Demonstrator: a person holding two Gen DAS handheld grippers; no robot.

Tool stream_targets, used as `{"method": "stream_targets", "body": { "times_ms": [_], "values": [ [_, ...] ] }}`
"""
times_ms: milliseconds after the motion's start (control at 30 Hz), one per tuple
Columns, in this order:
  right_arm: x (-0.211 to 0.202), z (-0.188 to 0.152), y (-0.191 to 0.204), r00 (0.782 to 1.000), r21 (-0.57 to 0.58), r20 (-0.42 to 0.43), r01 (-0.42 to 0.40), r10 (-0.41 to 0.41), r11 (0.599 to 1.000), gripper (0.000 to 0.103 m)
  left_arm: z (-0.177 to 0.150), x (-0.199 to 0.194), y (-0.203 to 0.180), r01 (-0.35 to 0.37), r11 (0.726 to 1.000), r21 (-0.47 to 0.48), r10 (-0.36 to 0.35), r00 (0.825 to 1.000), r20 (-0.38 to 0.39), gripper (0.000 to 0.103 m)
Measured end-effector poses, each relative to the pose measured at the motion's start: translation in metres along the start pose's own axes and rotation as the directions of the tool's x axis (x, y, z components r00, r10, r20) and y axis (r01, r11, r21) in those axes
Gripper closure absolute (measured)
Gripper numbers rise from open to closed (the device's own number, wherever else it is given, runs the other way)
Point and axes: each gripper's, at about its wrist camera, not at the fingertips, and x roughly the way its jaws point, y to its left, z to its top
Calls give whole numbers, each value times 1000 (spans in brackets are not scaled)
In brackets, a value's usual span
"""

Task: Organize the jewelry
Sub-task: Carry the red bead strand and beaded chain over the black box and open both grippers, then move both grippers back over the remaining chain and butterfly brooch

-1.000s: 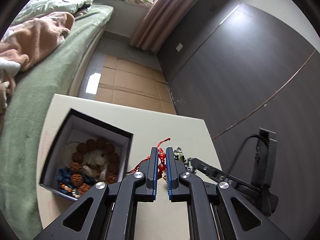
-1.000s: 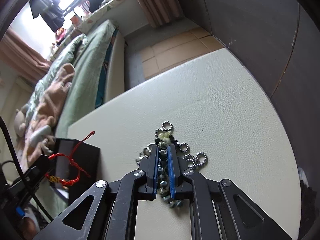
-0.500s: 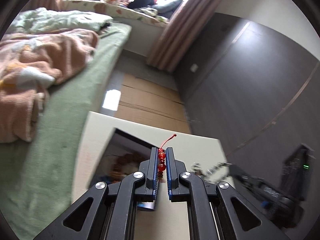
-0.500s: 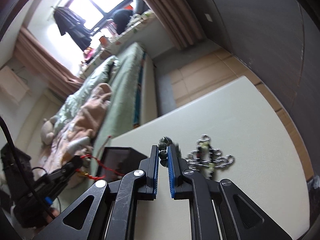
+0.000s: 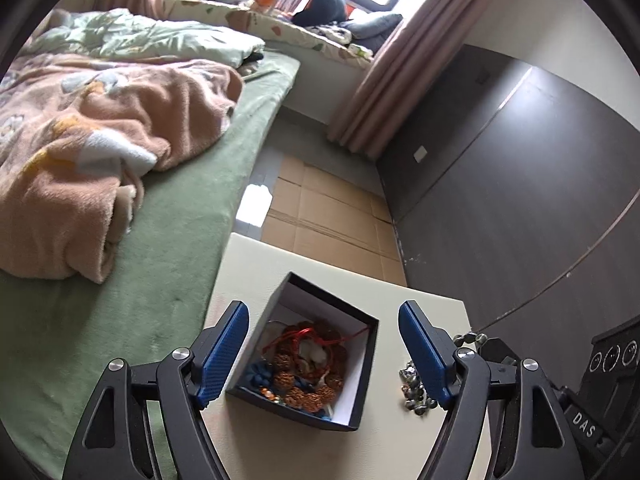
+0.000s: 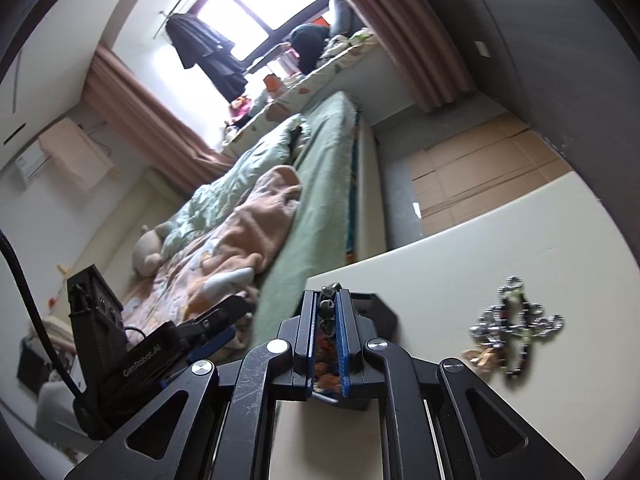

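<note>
A black open box (image 5: 362, 364) with a white lining sits on the cream table (image 5: 256, 264). It holds brown bead bracelets, blue beads and the red string bracelet (image 5: 304, 334). My left gripper (image 5: 326, 354) is open wide above the box and empty. My right gripper (image 6: 327, 316) is shut on a dark green bead bracelet (image 6: 327, 304), lifted above the box's near corner (image 6: 380, 312). In the left wrist view those beads (image 5: 470, 337) show to the right of the box.
A silver chain pile (image 6: 516, 320) with dark beads lies on the table to the right; it also shows in the left wrist view (image 5: 414, 390). A bed with a green sheet (image 5: 160, 280) and pink blanket borders the table's left. A dark wall (image 5: 520, 208) stands on the right.
My left gripper opened and dropped the red string bracelet into the box. My right gripper lifted the dark bead bracelet off the table and carried it left toward the box.
</note>
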Motion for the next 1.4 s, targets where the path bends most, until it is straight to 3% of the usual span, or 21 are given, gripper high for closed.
{"method": "stream_targets", "body": {
  "times_ms": [367, 433, 500, 533, 567, 700, 767, 800, 1100, 1400],
  "values": [
    [39, -11, 27, 997, 16, -25, -78, 78, 997, 92, 10, -8, 20, -19, 998, -56, 19, 1000, 16, 25],
    [47, -12, 32, 998, 1, -29, -50, 50, 999, 89, 10, -7, 22, -23, 998, -56, 24, 1000, 12, 25],
    [57, -14, 29, 996, -9, -87, -5, 5, 1000, 58, 10, -6, 22, -25, 998, -52, 25, 1000, 2, 25],
    [59, -15, 25, 994, 10, -105, 9, -8, 1000, 34, 10, -5, 21, -25, 998, -51, 25, 1000, -2, 25],
    [58, -16, 19, 995, 34, -97, 28, -25, 999, 29, 9, -5, 21, -24, 998, -52, 24, 1000, -4, 25],
    [44, -12, 2, 992, 59, -109, 64, -57, 996, 27, 7, -5, 17, -17, 998, -58, 17, 1000, 1, 24],
    [34, -10, -5, 993, 67, -99, 73, -66, 995, 6, 5, -4, 14, -11, 998, -55, 11, 1000, -4, 22],
    [29, -10, -8, 993, 70, -91, 81, -75, 994, 2, 3, -3, 12, -9, 999, -52, 8, 1000, -7, 22],
    [-21, -7, -38, 983, 79, -41, 183, -180, 980, 0, -10, 4, -13, 11, 1000, 4, -11, 1000, -27, 22],
    [-43, -5, -58, 973, 88, -31, 231, -229, 969, 0, -25, 15, -43, 45, 995, 92, -40, 998, -57, 22]
  ]
}}
